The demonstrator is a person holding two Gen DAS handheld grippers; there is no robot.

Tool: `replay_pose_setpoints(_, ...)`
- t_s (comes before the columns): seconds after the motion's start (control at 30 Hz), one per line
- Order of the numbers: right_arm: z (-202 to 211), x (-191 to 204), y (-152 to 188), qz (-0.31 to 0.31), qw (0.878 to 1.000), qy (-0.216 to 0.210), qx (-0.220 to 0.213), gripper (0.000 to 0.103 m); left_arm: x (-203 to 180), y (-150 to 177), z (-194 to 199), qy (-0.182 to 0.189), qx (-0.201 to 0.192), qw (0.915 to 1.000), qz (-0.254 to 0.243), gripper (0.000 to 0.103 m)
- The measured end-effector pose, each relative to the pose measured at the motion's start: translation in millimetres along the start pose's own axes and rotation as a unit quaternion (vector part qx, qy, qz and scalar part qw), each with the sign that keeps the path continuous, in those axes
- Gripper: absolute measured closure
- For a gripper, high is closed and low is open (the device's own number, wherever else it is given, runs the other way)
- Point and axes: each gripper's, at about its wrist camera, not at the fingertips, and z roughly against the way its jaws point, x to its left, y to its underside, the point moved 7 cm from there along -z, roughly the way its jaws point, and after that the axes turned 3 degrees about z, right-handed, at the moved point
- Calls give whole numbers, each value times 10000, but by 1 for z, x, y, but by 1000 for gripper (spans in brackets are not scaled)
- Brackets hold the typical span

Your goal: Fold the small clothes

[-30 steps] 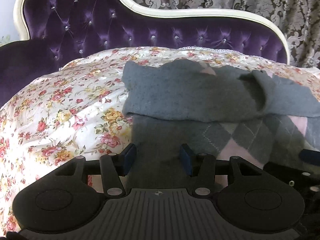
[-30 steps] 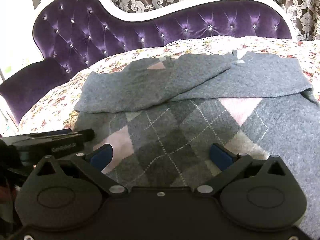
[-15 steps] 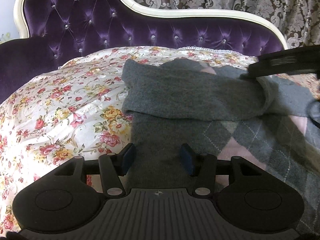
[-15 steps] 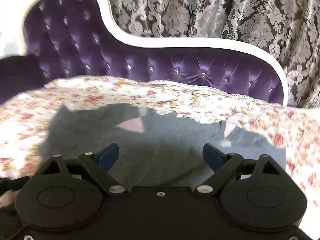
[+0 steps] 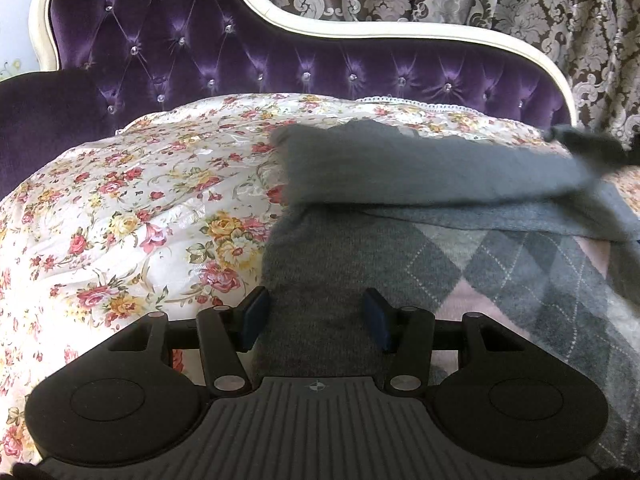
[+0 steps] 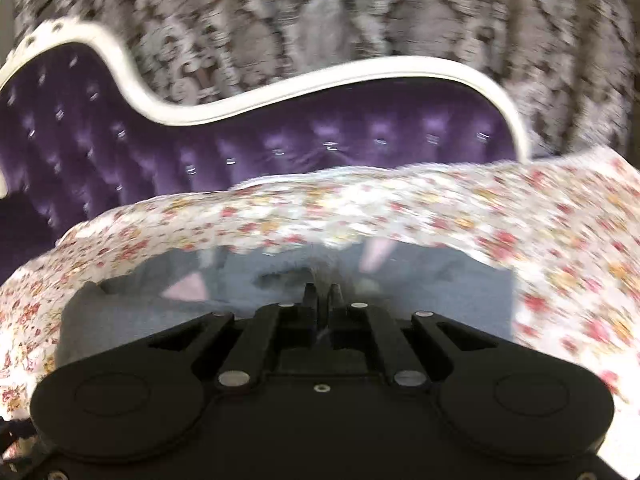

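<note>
Your left gripper (image 5: 315,316) hovers low over the near left edge of the grey knitted sweater with the pink-and-grey argyle diamond front (image 5: 500,264), its blue-padded fingers (image 5: 253,312) spread wide apart with plain grey knit showing between them and nothing held. The sweater lies on the white bedspread printed with red and yellow roses (image 5: 132,216), which covers the seat in front of the purple button-tufted velvet backrest with a curved cream frame (image 5: 240,52). One plain grey layer of the sweater is folded across its upper part, and in the left wrist view that layer's far right end rises off the bed toward the picture's edge. Your right gripper (image 6: 321,300) has its fingers pressed nearly together at the far edge of the sweater (image 6: 440,280), pinching a small ridge of grey knit between the tips; this view is heavily blurred. Behind the backrest hangs a brown and silver damask curtain (image 5: 520,0).
</note>
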Motion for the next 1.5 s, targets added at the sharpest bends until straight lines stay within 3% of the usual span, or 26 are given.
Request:
replay_pose_setpoints(0.03, 0, -10, 8, 2, 9999, 39, 151, 91, 0, 0, 0, 12, -1, 10000, 12, 53)
replay_pose_setpoints(0.07, -4, -16, 16, 26, 9994, 23, 332, 82, 1, 0, 0, 27, 0, 10000, 27, 52)
replay_pose_setpoints(0.13, -8, -28, 32, -94, 9981, -89, 596, 81, 1, -1, 1, 61, 2, 10000, 68, 52)
replay_pose_setpoints(0.2, -7, -36, 39, -254, 9973, -129, 677, 61, 3, -2, 2, 112, 1, 9998, 137, 52)
replay_pose_setpoints(0.27, -2, -39, 41, -284, 9979, -93, 569, 52, 5, -4, 4, 153, 14, 9996, 222, 52)
replay_pose_setpoints(0.43, 6, -43, 27, -288, 9993, -119, 223, 50, 14, -18, 14, 243, 33, 9985, 480, 52)
replay_pose_setpoints(0.6, 7, -42, 23, -314, 9993, -208, 16, 47, 15, -52, 9, 201, -159, 9993, 271, 52)
replay_pose_setpoints(0.87, 5, -37, 31, -237, 9992, -322, 60, 47, 20, -86, -47, 292, 70, 9990, 323, 54)
replay_pose_setpoints(0.9, 5, -36, 32, -226, 9991, -341, 66, 47, 22, -85, -53, 348, 124, 9987, 353, 57)
replay_pose_setpoints(0.97, 5, -34, 33, -193, 9991, -378, 61, 47, 27, -78, -65, 325, 321, 9983, 367, 87)
replay_pose_setpoints(1.07, 5, -31, 35, -168, 9989, -440, 51, 47, 50, -68, -73, -327, 352, 9977, 481, 89)
replay_pose_setpoints(1.13, 5, -31, 35, -178, 9987, -478, 59, 47, 61, -66, -70, -319, 295, 9975, 554, 91)
replay_pose_setpoints(1.3, 2, -33, 35, -164, 9988, -468, 46, 47, 74, -71, -61, -81, 397, 9964, 741, 91)
replay_pose_setpoints(1.37, 2, -34, 33, -147, 9990, -426, 0, 45, 76, -79, -56, 97, 284, 9953, 925, 74)
replay_pose_setpoints(1.5, 0, -31, 27, 4, 9993, -348, -99, 38, 70, -97, -54, 349, 86, 9936, 1071, 64)
